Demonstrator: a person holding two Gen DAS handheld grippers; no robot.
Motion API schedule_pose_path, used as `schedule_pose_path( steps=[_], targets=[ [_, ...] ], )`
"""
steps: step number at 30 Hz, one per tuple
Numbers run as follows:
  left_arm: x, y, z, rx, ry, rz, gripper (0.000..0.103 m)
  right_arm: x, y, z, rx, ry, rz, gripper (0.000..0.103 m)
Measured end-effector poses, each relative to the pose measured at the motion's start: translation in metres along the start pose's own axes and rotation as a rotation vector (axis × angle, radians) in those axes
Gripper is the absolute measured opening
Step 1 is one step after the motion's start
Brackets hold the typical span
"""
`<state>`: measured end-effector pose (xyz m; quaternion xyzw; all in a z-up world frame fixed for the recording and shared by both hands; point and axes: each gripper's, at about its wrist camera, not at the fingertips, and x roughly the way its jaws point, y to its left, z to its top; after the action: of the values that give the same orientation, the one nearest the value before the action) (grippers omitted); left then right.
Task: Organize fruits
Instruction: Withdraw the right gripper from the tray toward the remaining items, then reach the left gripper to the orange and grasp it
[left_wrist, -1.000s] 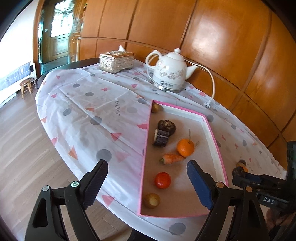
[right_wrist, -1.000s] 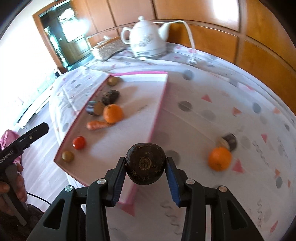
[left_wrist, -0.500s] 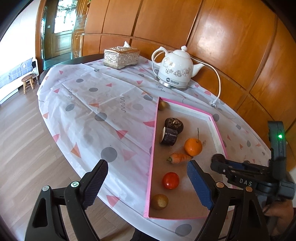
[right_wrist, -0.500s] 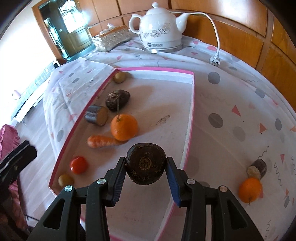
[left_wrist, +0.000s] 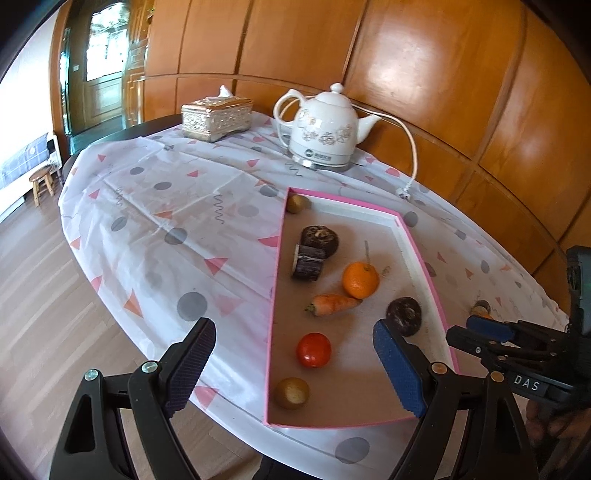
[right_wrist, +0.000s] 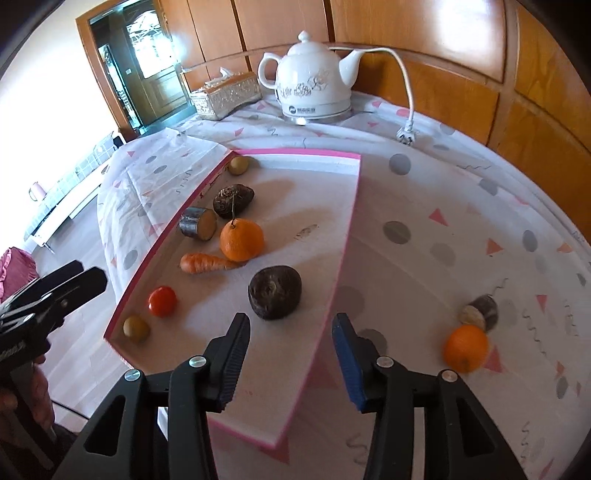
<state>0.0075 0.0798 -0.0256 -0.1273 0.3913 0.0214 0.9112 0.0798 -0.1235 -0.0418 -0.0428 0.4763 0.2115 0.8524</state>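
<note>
A pink-rimmed tray (right_wrist: 347, 229) (left_wrist: 424, 254) holds an orange (right_wrist: 242, 239), a carrot (right_wrist: 207, 263), a tomato (right_wrist: 162, 301), two small brown fruits, a cut dark piece (right_wrist: 197, 223) and two dark round taros. One taro (right_wrist: 274, 291) (left_wrist: 404, 315) lies in the tray just ahead of my right gripper (right_wrist: 291, 354), which is open and empty. My left gripper (left_wrist: 291, 365) is open and empty above the tray's near left corner. A second orange (right_wrist: 465, 348) and a cut dark piece (right_wrist: 480, 312) lie on the cloth right of the tray.
A white kettle (left_wrist: 325, 129) with a loose cord and plug (left_wrist: 404, 192) and an ornate tissue box (left_wrist: 216, 116) stand at the table's far side. The oval table (left_wrist: 147, 206) has a patterned white cloth. Its left edge drops to a wooden floor.
My right gripper opened and let the dark taro go; it now lies in the tray. The gripper drew back a little. The left gripper stays open.
</note>
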Motion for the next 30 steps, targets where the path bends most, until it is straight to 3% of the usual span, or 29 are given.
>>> schedule_pose_path(
  steps=[16,30],
  targets=[
    [-0.009,-0.032,-0.005,0.108,-0.004,-0.026,0.087,-0.042,-0.041,-0.029,0.001,-0.029,-0.112,0.047],
    [-0.009,-0.055,-0.008,0.180,0.003,-0.045,0.087,-0.078,-0.107,-0.049,0.059,-0.028,-0.257,0.047]
  ],
)
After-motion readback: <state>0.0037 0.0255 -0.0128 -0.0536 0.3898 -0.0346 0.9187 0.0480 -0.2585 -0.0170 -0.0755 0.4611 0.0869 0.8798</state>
